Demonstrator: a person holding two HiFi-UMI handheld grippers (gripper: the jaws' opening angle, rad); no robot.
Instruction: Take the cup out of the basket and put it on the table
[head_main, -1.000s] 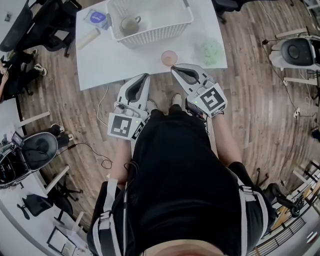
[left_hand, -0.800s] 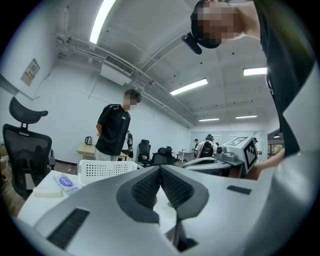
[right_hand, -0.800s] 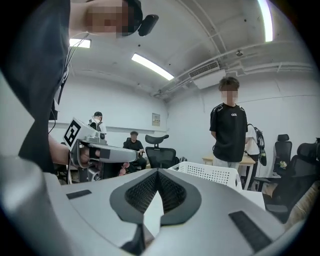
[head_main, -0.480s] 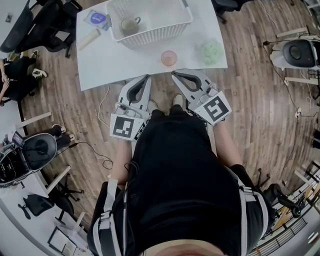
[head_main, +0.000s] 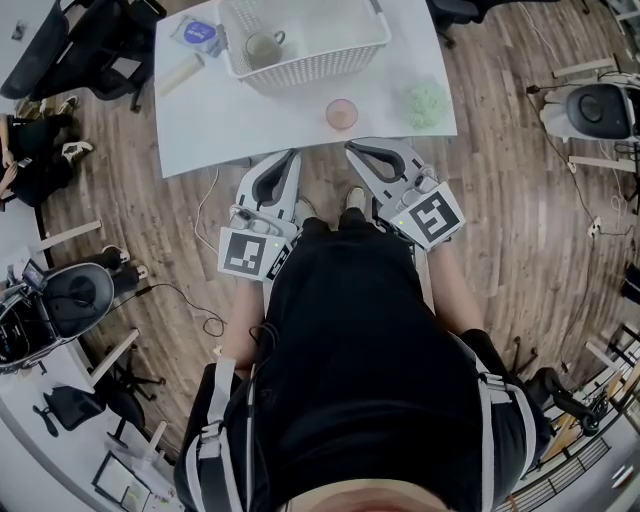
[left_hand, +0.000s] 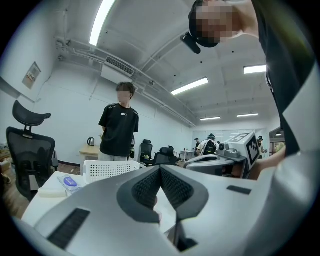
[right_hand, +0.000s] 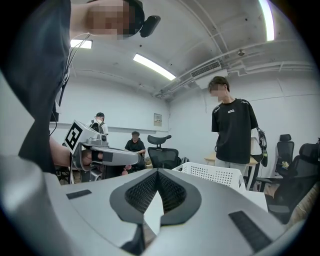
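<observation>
Seen from the head view, a person in a black top stands at the near edge of a white desk, holding a two-jaw gripper in each hand, both low and just short of the desk's edge above the wooden floor. The left gripper has its jaws pressed together with nothing between them, and the right gripper likewise has its jaws closed and empty, as each gripper's own view makes plain. The cup, pale and upright with its handle turned to the right, sits inside the white lattice basket at its left end, on the far part of the desk and well apart from both grippers. A small pink bowl rests on the desk in front of the basket, near the right gripper's tips, with a crumpled green thing to its right. A blue packet and a cream-coloured roll lie to the left of the basket. In the gripper views a second person in a black T-shirt stands beyond the basket
</observation>
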